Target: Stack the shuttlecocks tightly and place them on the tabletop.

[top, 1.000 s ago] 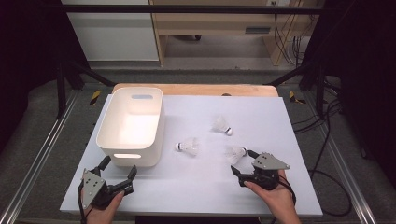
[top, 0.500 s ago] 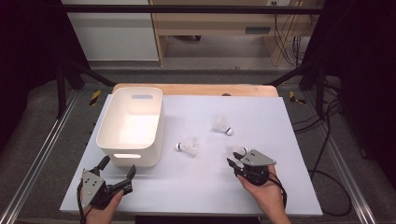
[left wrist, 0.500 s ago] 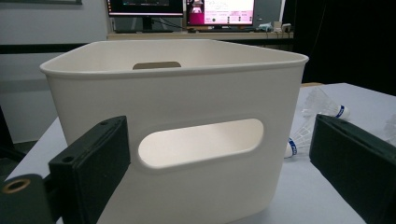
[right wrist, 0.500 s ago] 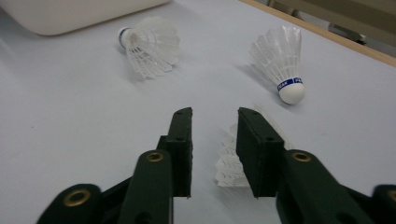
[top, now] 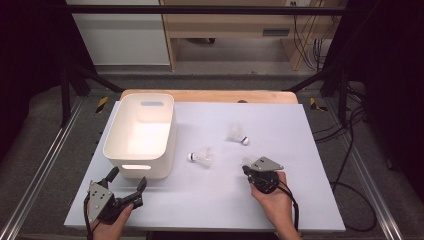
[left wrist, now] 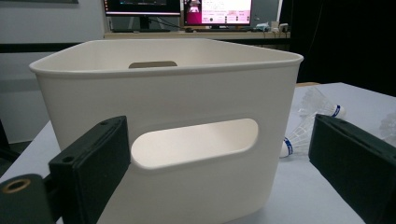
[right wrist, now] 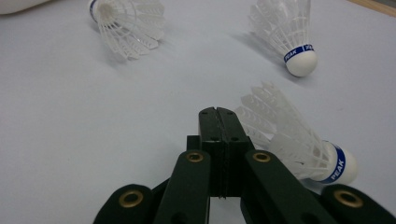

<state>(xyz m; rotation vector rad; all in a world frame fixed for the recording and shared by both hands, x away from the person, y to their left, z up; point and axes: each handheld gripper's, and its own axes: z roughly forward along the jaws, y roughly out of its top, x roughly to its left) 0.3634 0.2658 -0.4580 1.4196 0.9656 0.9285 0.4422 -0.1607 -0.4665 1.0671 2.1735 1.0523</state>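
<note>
White bin: the white plastic bin at centre left stands empty, nothing dropped in yet.
Shuttlecocks: three white feathered shuttlecocks lie on the pale table; the nearest rests just beside the right gripper.
Right gripper: jaws have just snapped fully together, nothing between them, a miss by my reading.
Left gripper: the left gripper, lower left, gapes wide, empty.
Progress: all three to go.

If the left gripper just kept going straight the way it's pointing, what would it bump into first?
Most likely the white basket. The left gripper points at its near wall, its open jaws on either side of the handle slot. How big a gap remains is hard to judge.
</note>
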